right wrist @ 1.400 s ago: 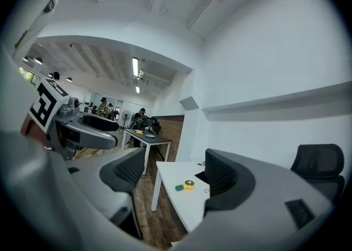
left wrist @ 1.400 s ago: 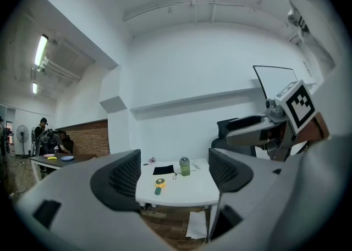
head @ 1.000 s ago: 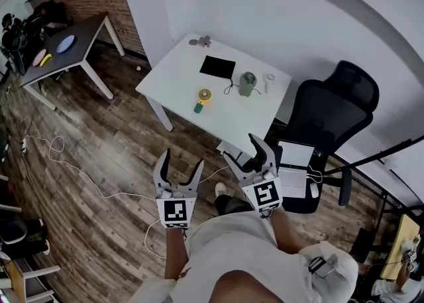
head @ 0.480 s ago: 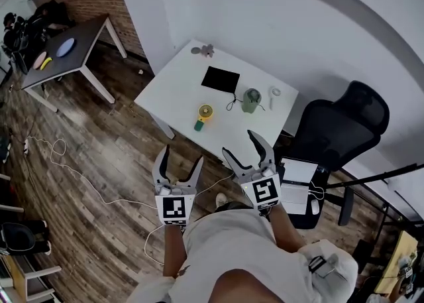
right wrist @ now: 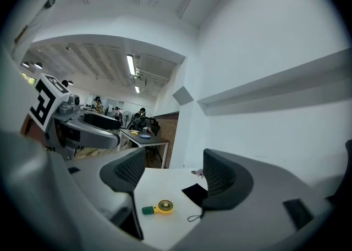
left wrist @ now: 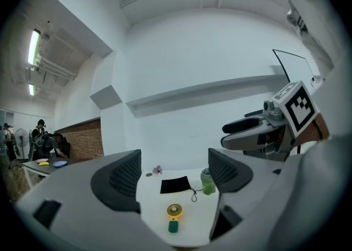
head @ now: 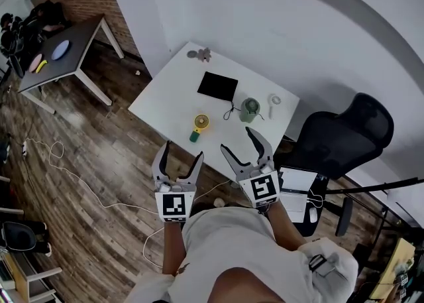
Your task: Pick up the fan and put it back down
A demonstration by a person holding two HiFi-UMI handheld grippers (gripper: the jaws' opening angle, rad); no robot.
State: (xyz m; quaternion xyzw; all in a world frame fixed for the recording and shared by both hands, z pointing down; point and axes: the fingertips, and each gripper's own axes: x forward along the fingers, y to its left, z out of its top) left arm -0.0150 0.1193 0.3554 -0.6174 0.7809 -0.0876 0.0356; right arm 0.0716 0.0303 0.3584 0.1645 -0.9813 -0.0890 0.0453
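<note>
Seen from above, a person stands at the near side of a white table [head: 165,93], holding a pair of tongs in each hand. Both pairs point level toward the table.

On the left, the left tongs [head: 182,152] are spread wide with nothing between their pads. Just beyond their tips and slightly to the right, the fan [head: 198,126] lies flat on the table, close to its near edge and untouched. It is a small hand fan. Its round yellow head [head: 201,121] lies farther away and its green handle [head: 194,137] points back toward the person. Its long axis therefore runs roughly along the line in which the left tongs point. In the left gripper view, the fan sits squarely in the gap between the two pads, handle nearest.

To the right, the right tongs [head: 238,140] are likewise spread and empty. From them the fan lies ahead and off to the left. In the right gripper view it shows low in the gap, lying crosswise with the handle to the left.

The left tongs look nearer and better lined up. A straight reach forward would likely meet the handle first, with the pads closing across its narrow width.

Farther right on the table, well apart from the fan, are a black mat [head: 217,86] and a green cup [head: 250,109]. An office chair [head: 344,139] stands past the table's right end.
</note>
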